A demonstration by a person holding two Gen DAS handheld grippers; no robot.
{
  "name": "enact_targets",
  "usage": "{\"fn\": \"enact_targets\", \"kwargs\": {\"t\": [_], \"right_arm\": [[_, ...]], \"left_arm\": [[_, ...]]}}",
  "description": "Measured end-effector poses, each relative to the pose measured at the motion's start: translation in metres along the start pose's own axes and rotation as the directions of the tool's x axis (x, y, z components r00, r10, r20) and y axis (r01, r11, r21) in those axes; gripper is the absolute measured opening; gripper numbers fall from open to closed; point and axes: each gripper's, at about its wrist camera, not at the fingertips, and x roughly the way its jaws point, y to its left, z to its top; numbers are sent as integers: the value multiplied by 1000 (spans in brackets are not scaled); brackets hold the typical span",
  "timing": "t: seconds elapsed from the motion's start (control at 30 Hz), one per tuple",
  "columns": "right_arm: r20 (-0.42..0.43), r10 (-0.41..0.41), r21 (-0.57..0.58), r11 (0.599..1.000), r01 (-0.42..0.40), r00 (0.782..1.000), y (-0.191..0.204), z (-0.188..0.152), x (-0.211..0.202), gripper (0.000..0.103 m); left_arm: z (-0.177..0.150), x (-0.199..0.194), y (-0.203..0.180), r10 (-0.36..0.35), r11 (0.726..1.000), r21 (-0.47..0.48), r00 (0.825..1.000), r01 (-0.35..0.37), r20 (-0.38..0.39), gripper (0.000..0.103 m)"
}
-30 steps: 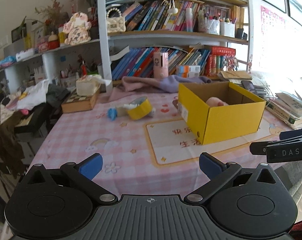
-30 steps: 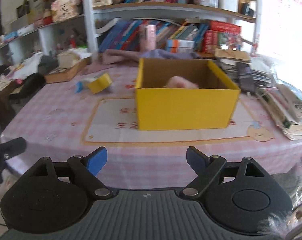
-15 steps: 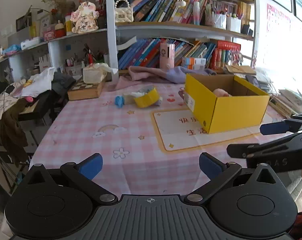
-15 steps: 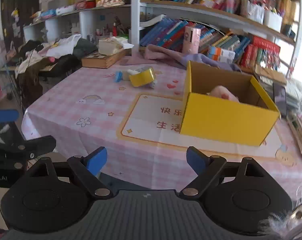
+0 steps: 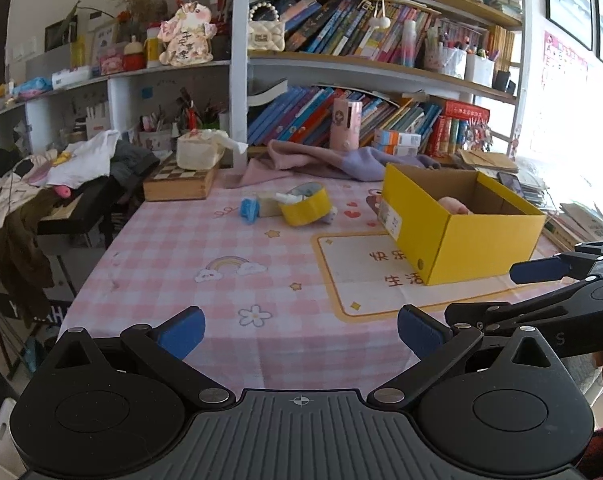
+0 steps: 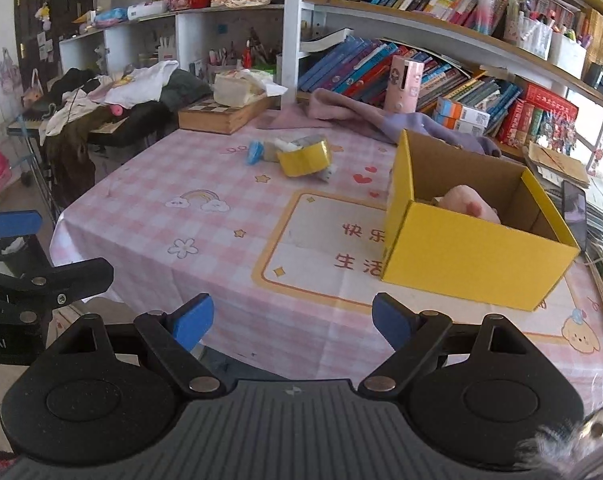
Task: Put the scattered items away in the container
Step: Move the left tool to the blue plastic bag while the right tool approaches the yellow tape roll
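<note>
**Box and bits on the pink tabletop**

Cardboard box (image 5: 461, 220), yellow outside & brown inside, sits w/ its top open on a pale mat on the tabletop (image 5: 205, 256), which has a smooth pink check cloth w/ stars, a rainbow & a flower. A soft pink plush toy (image 6: 467, 202) lies inside the box. Far back, left of the box, a round yellow tape roll (image 5: 305, 206) leans next to a small blue thing (image 5: 246, 209) and some pale bits, all bunched close.

Left gripper (image 5: 299, 326) has its jaws wide, nothing between the flat blue pads. Right gripper (image 6: 291, 320) also has its jaws wide & empty. Both hang near the front edge of the tabletop. Box is ahead & to the right of each, near. Tape roll and blue thing are well apart from both, far across the cloth.
</note>
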Motion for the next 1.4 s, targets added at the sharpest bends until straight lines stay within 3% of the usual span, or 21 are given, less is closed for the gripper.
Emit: {"fn": "enact_targets", "kwargs": {"t": [0.3,0.43,0.57,0.77,1.03,1.2,1.4], "right_arm": [[23,-26,-45,999,27,999,6,17,8,86],[26,-31,-50,998,32,999,4,20,17,86],[35,-22,-58,998,24,999,4,24,34,86],[-1,1,-84,996,-1,1000,1,41,71,86],[-30,31,-98,995,-34,999,-13,72,119,86],[-37,31,-49,998,-33,999,-24,100,160,87],[-63,13,-2,1000,-14,998,-35,120,194,92]], "left_arm": [[7,16,21,-13,997,-78,1000,11,-25,103],[9,28,21,-24,997,-68,998,21,-53,103],[15,34,27,-16,997,-79,1000,14,-24,103],[25,66,37,7,995,-101,997,-14,-75,103],[61,119,48,34,989,-137,994,-49,-108,103],[92,143,55,80,994,-60,984,-90,-159,103],[127,180,60,77,996,-29,989,-81,-125,103]]}}
